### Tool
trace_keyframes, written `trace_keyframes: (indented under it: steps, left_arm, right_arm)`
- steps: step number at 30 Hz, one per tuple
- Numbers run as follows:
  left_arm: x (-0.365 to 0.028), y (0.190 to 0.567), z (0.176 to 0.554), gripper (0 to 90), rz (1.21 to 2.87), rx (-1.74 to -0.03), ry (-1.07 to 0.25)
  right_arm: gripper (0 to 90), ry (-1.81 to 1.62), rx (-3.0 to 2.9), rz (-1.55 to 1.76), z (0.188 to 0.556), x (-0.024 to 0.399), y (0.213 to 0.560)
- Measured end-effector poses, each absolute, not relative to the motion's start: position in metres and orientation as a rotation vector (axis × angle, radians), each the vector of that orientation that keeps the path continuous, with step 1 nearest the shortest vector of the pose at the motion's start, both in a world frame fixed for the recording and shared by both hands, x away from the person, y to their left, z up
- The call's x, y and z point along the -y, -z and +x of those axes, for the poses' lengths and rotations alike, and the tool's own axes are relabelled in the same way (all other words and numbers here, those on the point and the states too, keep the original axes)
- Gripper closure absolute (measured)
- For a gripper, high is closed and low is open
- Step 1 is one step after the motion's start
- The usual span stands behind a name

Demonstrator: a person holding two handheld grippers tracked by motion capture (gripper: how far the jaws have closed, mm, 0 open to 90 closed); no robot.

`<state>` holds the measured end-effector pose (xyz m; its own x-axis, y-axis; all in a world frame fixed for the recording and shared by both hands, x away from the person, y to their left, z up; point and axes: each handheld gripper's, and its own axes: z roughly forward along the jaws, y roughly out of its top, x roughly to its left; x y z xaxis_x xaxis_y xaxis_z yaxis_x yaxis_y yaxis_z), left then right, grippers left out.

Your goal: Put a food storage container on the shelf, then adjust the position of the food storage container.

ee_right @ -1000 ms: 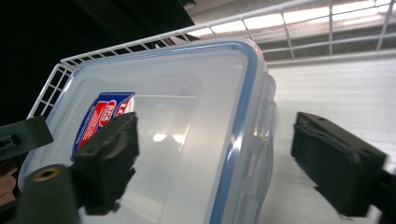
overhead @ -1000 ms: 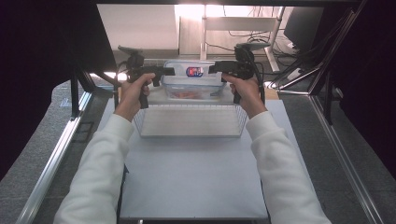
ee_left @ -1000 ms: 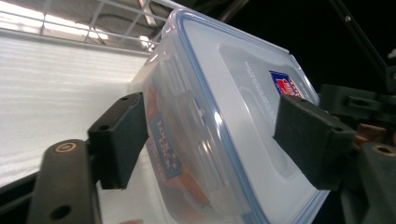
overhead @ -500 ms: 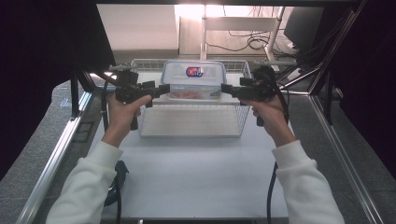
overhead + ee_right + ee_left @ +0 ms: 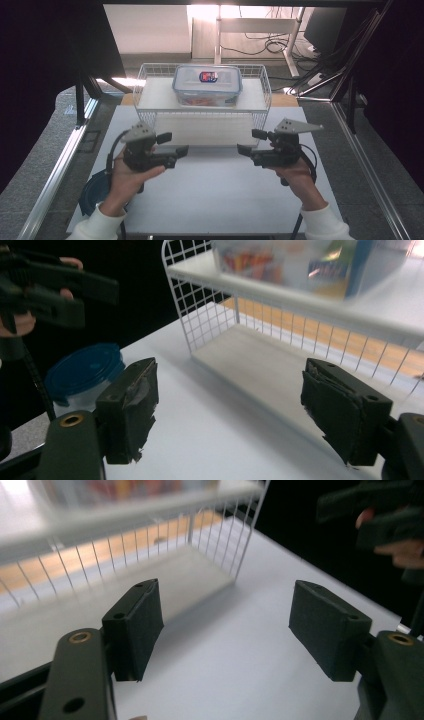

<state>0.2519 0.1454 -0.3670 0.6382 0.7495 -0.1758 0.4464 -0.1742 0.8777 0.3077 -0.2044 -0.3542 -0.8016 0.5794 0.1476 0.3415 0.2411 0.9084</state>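
Note:
A clear lidded box (image 5: 207,85) with a blue and red label rests on the top shelf of a white wire rack (image 5: 265,87) at the far side of the table. My left gripper (image 5: 175,142) hovers over the white table in front of the rack's left corner, open and empty, with its jaws pointing right. My right gripper (image 5: 250,141) mirrors it on the right. Its jaws have just been closing but still stand apart with nothing between them. In the left gripper view, the left gripper (image 5: 225,615) faces the rack (image 5: 240,535). In the right gripper view, the right gripper (image 5: 230,400) faces the rack (image 5: 200,305) and the box (image 5: 280,260).
A blue-lidded round tub (image 5: 92,192) sits off the table's near-left edge, also visible as the tub (image 5: 87,372). Metal rails run along both sides of the table (image 5: 215,200). Cables and a desk frame lie beyond the rack.
Both hands have drawn back from the box's sides, apart, and then toward the near side of the table. The box stays on the rack.

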Motion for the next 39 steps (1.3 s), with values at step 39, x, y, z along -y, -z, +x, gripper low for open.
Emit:
trace_keyframes:
  steps: [39]
  left_arm:
    - [-0.166,0.441,0.219,29.1,1.89,-1.15,-0.325]
  right_arm:
    - [25.7,-1.446,-2.334,0.991,0.275,0.243,0.431]
